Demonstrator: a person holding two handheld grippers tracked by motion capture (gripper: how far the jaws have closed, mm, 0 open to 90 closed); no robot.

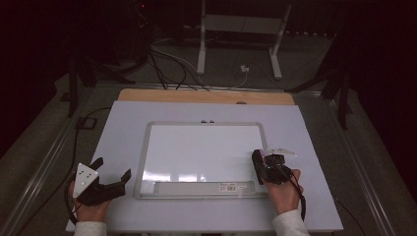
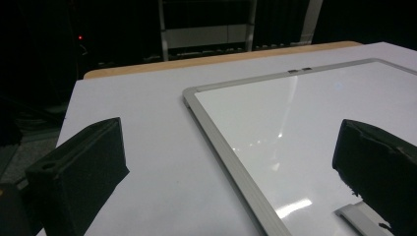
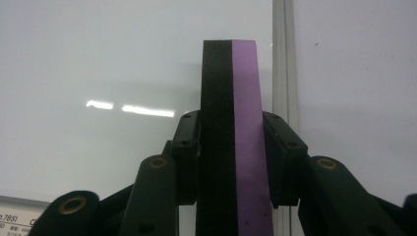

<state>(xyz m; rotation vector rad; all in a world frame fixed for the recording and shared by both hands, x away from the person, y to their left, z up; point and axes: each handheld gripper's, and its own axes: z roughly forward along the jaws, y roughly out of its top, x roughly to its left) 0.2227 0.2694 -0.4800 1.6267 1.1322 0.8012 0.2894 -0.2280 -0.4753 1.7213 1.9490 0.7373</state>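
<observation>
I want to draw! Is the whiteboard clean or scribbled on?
Clean: the silver-framed white whiteboard shows bare glossy surface, no marks.

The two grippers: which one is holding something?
The right gripper, over the whiteboard's right edge, squeezes a black-and-purple eraser. The left gripper is wide open, holding nothing.

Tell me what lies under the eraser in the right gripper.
Under the eraser lies the whiteboard, near its right frame. The spot beneath it is covered.

Dim room, dark vignetted surroundings, overhead glare streaks on the whiteboard (image 1: 204, 152), soft focus
</observation>
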